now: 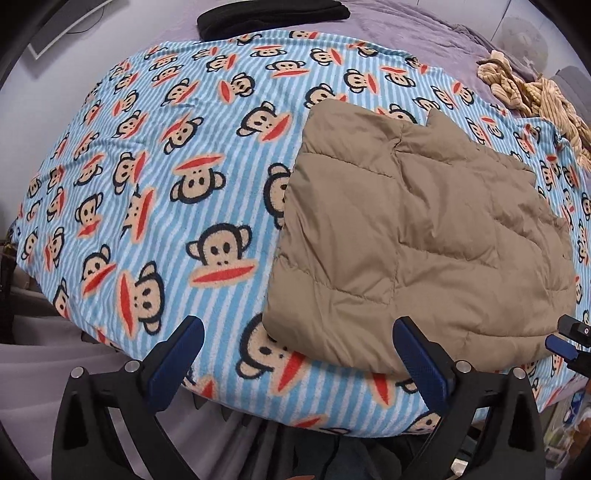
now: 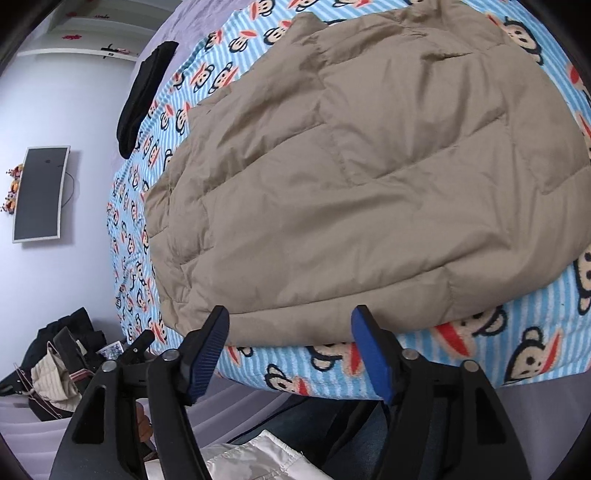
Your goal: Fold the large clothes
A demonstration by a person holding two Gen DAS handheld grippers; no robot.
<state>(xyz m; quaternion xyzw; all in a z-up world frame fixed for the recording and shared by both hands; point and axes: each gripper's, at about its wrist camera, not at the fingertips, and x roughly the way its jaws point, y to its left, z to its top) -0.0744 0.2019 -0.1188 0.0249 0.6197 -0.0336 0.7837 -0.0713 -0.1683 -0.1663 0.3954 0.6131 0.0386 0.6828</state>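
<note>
A tan quilted puffer jacket [image 1: 417,236] lies folded into a flat packet on a blue striped blanket printed with monkey faces [image 1: 155,177]. My left gripper [image 1: 299,328] hangs open above the jacket's near left corner, with nothing between its fingers. In the right wrist view the same jacket [image 2: 351,177] fills the middle. My right gripper [image 2: 290,317] stands open just off the jacket's near edge, and its blue pads touch nothing. The other gripper's tip [image 1: 565,339] shows at the right edge of the left wrist view.
A black folded garment [image 1: 273,16] lies at the blanket's far end. A tan knitted piece [image 1: 535,96] sits at the far right on a purple sheet. A pile of clothes [image 2: 62,373] lies on the floor at the left; a white garment [image 2: 251,461] lies below the bed edge.
</note>
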